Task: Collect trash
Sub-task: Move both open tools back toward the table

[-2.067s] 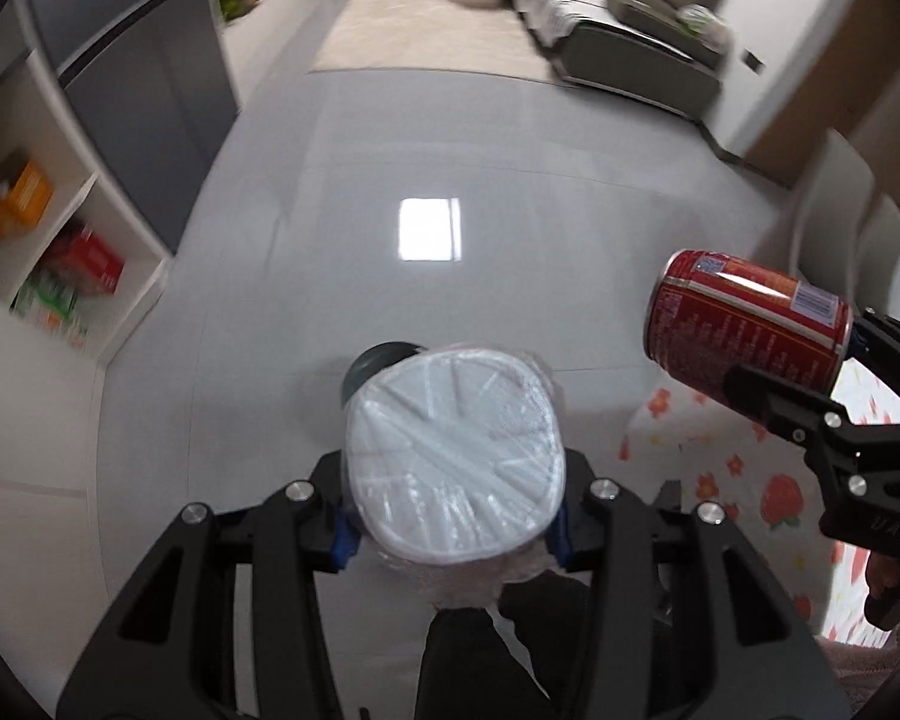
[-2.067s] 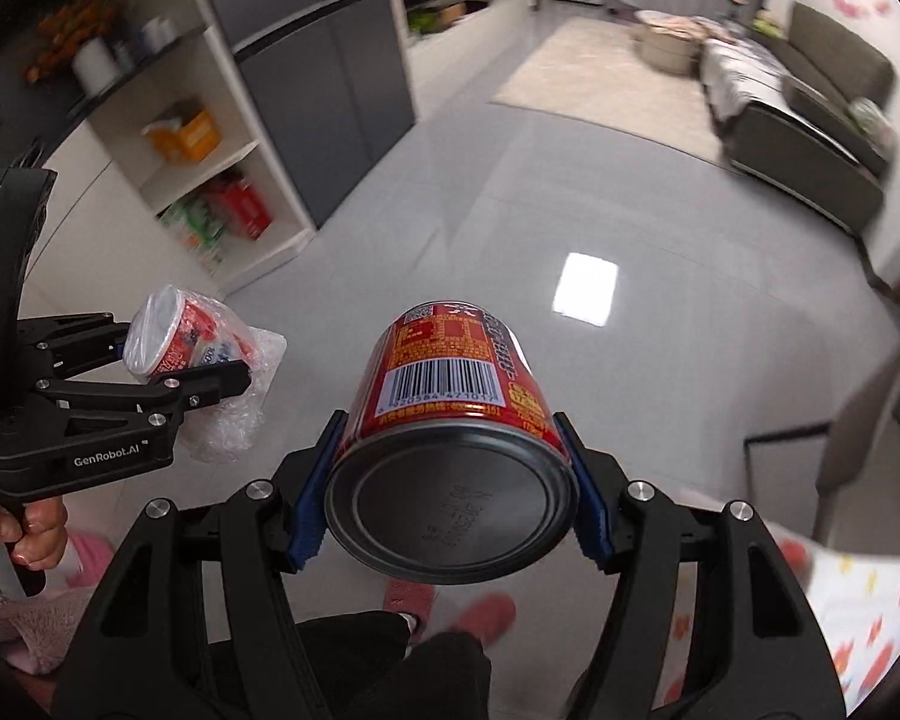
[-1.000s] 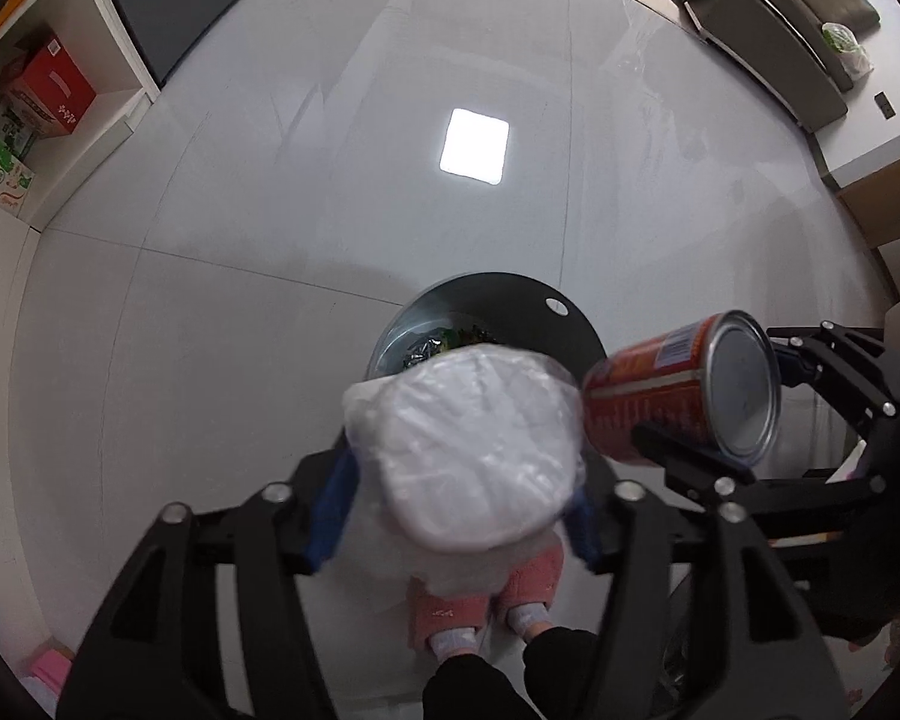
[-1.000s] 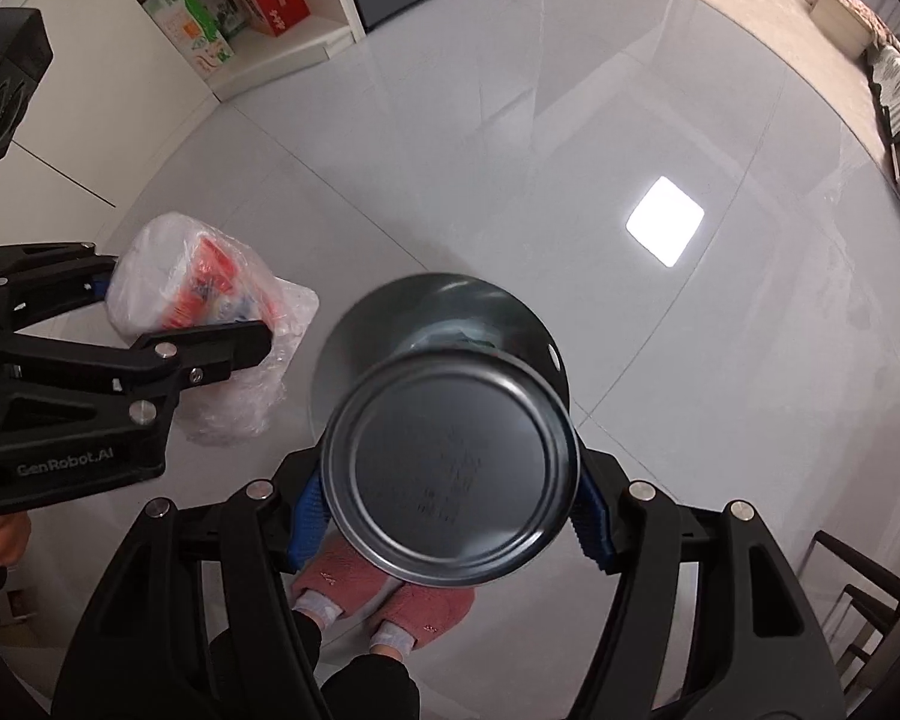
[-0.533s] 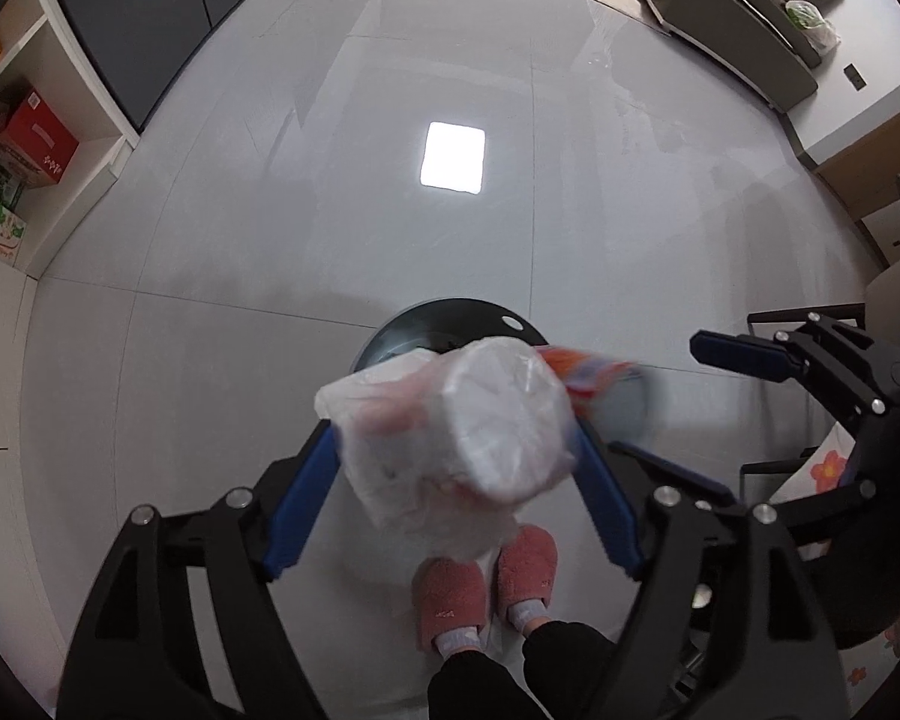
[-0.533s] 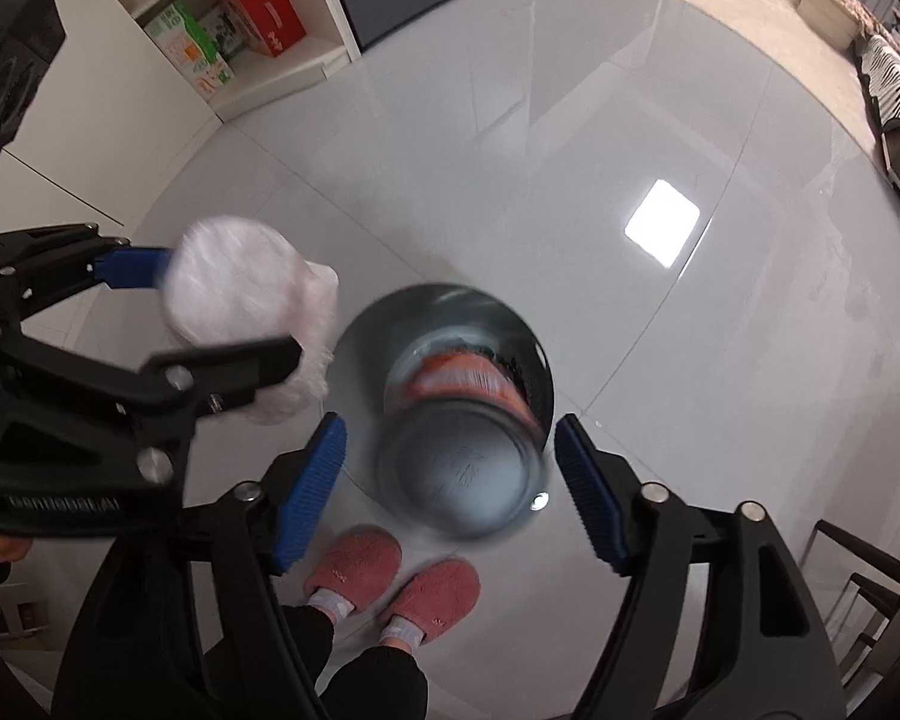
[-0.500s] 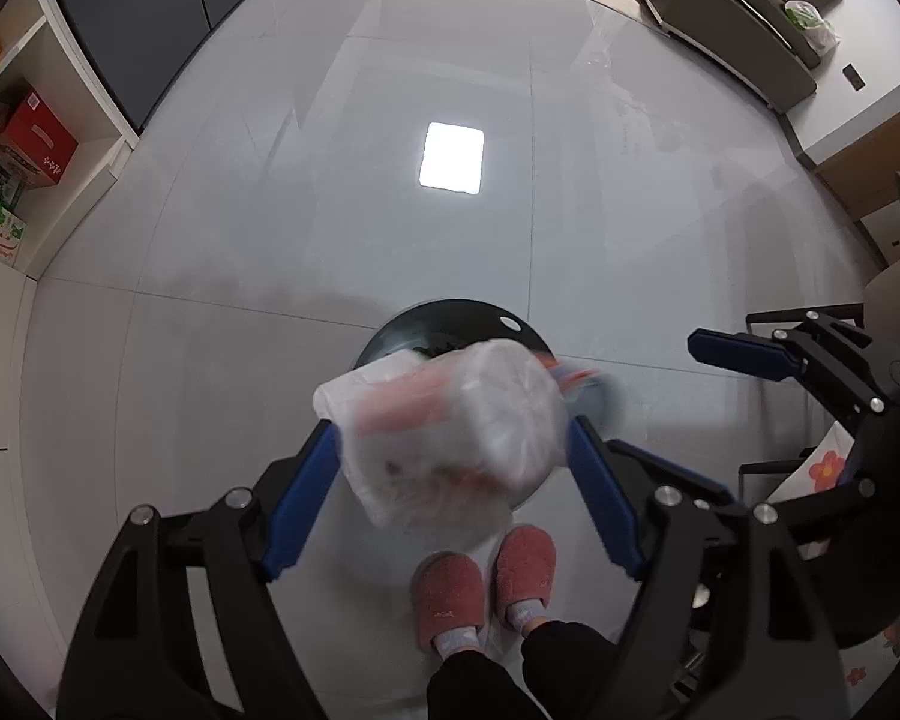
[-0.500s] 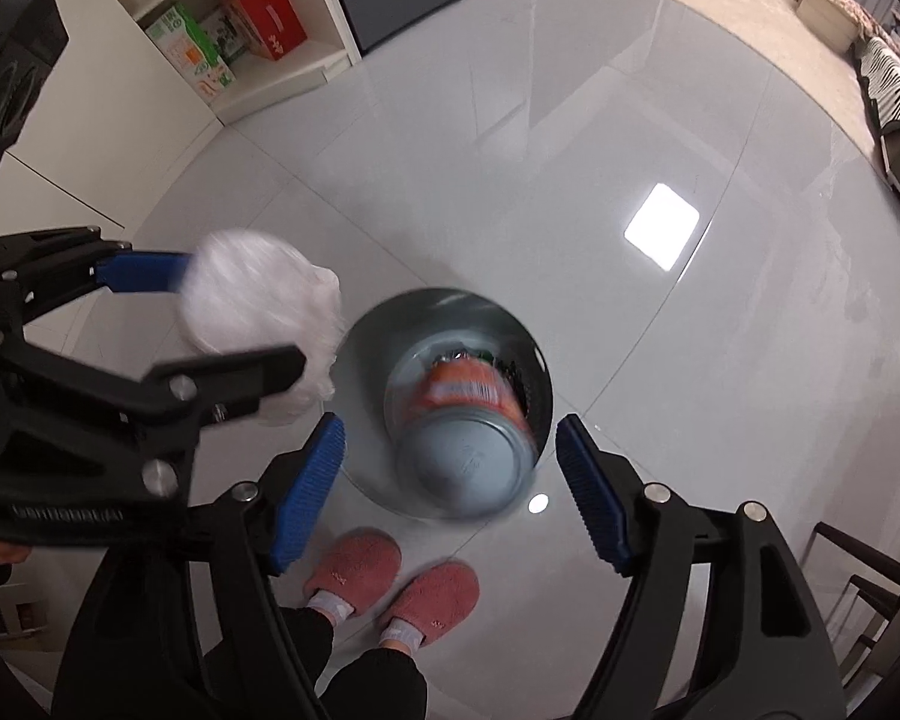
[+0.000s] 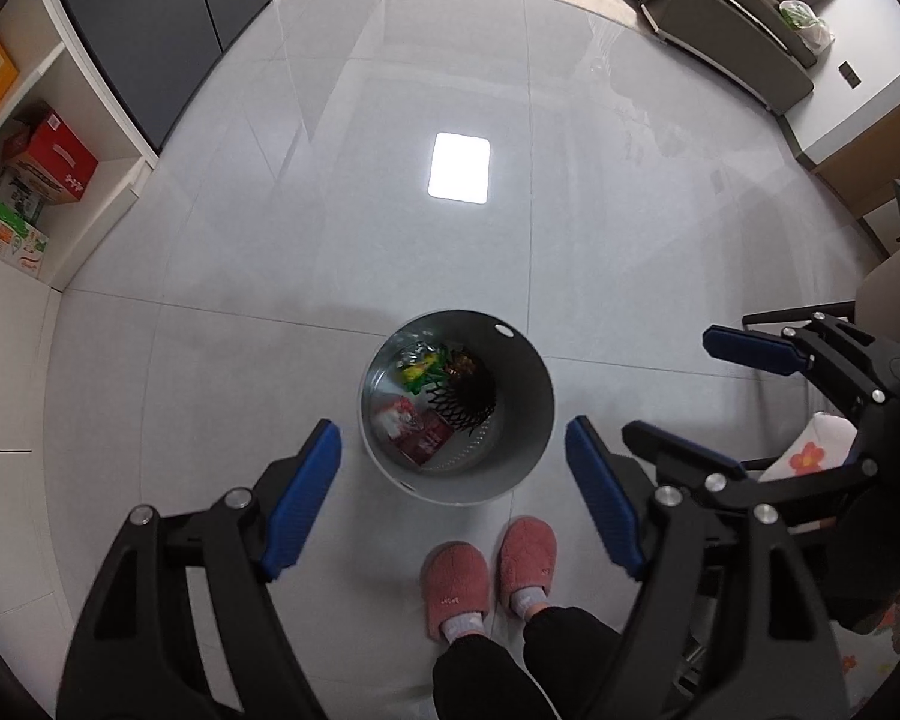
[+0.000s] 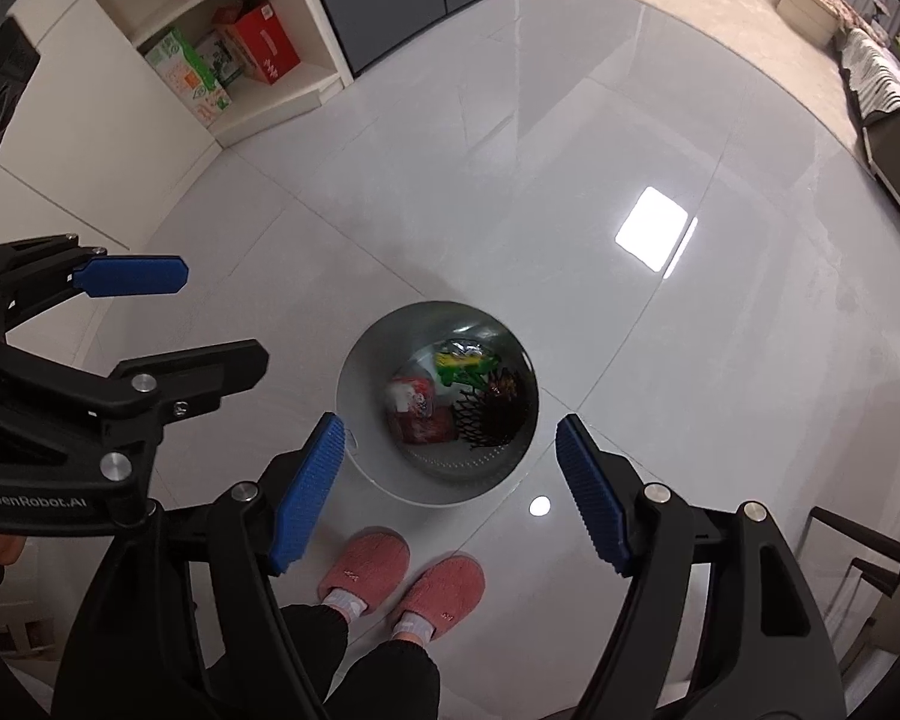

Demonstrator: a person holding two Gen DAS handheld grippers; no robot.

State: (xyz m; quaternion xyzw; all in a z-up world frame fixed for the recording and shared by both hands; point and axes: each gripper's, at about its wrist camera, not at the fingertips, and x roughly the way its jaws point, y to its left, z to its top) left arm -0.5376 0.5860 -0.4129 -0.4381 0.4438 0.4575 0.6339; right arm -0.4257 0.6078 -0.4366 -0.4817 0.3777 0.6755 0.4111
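A round metal bin (image 9: pixel 543 414) (image 10: pixel 345 402) stands on the grey tile floor below both grippers. At its bottom lie a red can (image 9: pixel 431 441) (image 10: pixel 429 432) and a plastic-wrapped cup (image 9: pixel 395 417) (image 10: pixel 411 396), side by side. A green wrapper (image 9: pixel 423 369) and black netting (image 9: pixel 471 396) lie there too. My left gripper (image 9: pixel 452 425) (image 10: pixel 222 318) hangs open above the bin, nothing between its blue pads. My right gripper (image 10: pixel 450 420) (image 9: pixel 672 384) is beside it, also open with nothing in it.
A person's feet in pink slippers (image 9: pixel 456 588) (image 10: pixel 402 582) stand just in front of the bin. White shelves with boxes (image 9: pixel 30 180) (image 10: pixel 234 60) line the left wall. A sofa (image 9: pixel 720 18) is far back right. A chair and floral cloth (image 9: pixel 822 450) sit at the right.
Both grippers opened. The red can and the wrapped cup fell out of them into the bin. Both grippers have risen, so the bin looks smaller.
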